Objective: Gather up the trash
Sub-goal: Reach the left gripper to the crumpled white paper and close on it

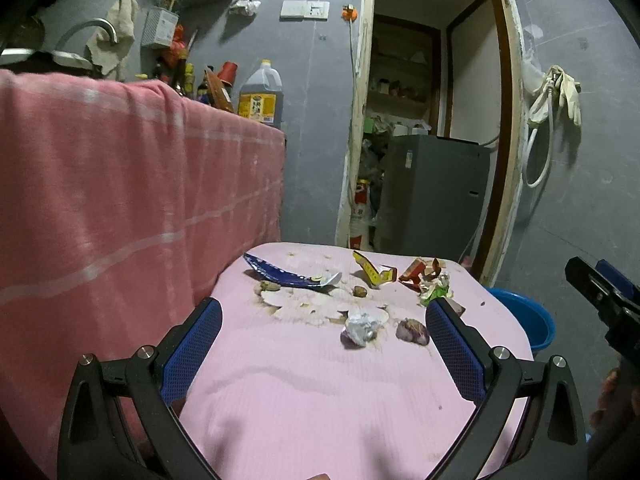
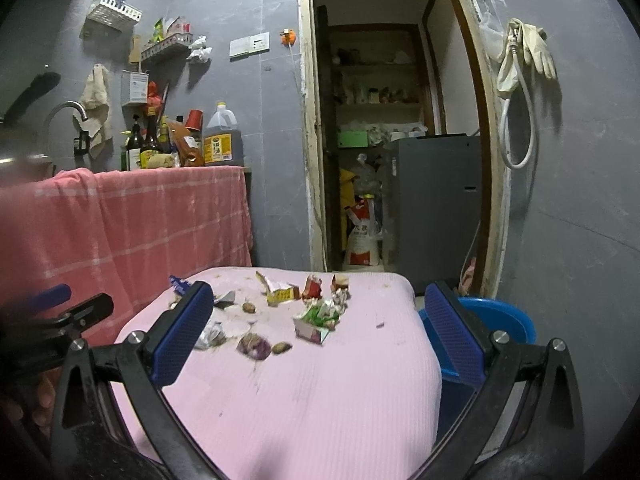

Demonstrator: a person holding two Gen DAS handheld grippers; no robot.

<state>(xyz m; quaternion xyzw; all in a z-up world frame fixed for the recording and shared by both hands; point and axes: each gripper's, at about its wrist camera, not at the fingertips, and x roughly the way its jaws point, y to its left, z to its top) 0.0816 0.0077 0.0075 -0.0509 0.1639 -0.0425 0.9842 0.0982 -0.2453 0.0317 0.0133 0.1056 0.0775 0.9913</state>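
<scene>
Crosswise, blue wrapper (image 1: pixel 288 274), tip rightward.

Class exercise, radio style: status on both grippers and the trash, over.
Left gripper open, empty. Right gripper open, empty. Trash scattered on pink table. Blue basin alongside, path clear.

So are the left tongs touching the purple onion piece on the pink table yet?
Apart. In the left wrist view the left tongs stand wide open, and the purple onion piece lies on the cloth with a clear strip of pink between it and the right pad.
</scene>
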